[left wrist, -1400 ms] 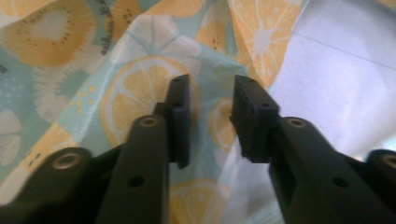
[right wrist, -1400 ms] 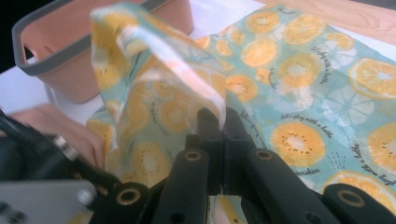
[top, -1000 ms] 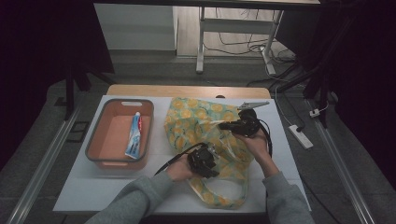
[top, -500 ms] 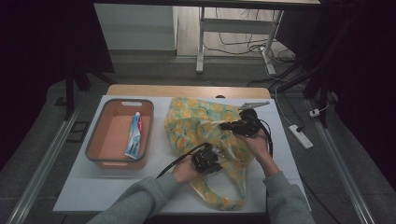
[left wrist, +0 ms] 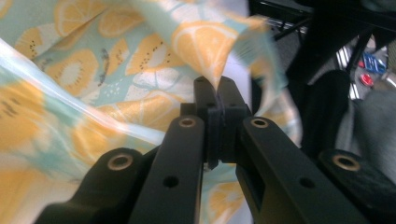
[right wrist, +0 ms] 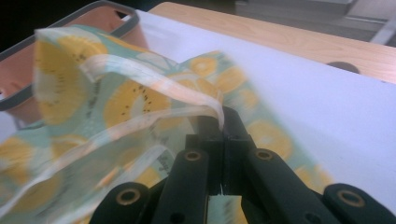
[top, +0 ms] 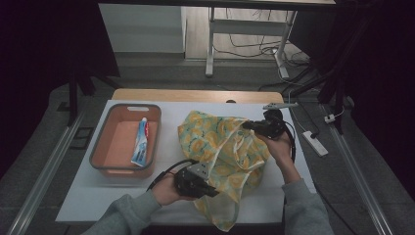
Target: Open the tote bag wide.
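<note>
My left gripper point(top: 211, 192) has just closed, pinching the lemon-print bag point(top: 222, 147) at its six-o'clock edge — my right gripper point(top: 246, 125) is clamped on its strap at three o'clock. The bag lies mid-table point(top: 195, 110); at nine o'clock, an orange basket point(top: 105, 147) holding toothpaste point(top: 140, 143).

Grey sleeves point(top: 122, 215), black hand-held gripper point(top: 208, 190), brass-ringed screw holes, trailing black cable
</note>
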`<action>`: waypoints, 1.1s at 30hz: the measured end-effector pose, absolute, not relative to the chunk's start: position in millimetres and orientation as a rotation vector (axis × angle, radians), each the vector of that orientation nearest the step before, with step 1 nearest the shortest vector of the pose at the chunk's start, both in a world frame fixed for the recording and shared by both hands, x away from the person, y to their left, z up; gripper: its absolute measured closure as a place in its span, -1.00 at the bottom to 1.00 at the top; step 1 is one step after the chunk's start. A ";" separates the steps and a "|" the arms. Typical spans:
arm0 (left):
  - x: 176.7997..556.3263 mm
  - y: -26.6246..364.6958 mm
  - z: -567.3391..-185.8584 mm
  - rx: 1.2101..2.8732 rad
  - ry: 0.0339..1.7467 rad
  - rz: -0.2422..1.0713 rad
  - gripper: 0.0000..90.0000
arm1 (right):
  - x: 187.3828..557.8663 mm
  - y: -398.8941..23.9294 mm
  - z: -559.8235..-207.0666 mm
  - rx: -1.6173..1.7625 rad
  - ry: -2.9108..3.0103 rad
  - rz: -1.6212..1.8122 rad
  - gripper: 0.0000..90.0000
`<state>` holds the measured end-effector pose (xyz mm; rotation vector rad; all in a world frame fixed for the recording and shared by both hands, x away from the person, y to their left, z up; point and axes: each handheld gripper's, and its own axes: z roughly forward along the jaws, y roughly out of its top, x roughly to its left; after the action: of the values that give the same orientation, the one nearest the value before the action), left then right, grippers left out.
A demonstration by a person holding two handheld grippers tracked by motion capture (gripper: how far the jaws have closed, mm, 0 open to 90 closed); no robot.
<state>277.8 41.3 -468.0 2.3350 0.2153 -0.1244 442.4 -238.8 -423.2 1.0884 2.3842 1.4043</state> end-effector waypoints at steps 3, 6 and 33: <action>272.2 45.6 -468.5 2.349 0.203 -0.102 0.96 | 445.0 -235.3 -428.3 1.093 2.404 1.388 0.97; 273.6 46.8 -470.8 2.353 0.216 -0.100 0.94 | 446.6 -229.6 -434.7 1.093 2.426 1.373 0.97; 330.0 156.3 -414.1 2.012 0.896 0.266 -0.42 | 432.1 -199.2 -435.5 0.953 2.519 1.465 0.97</action>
<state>330.0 156.3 -414.1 2.0123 0.8959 0.2663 432.1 -199.2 -435.5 0.9533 2.5192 1.4650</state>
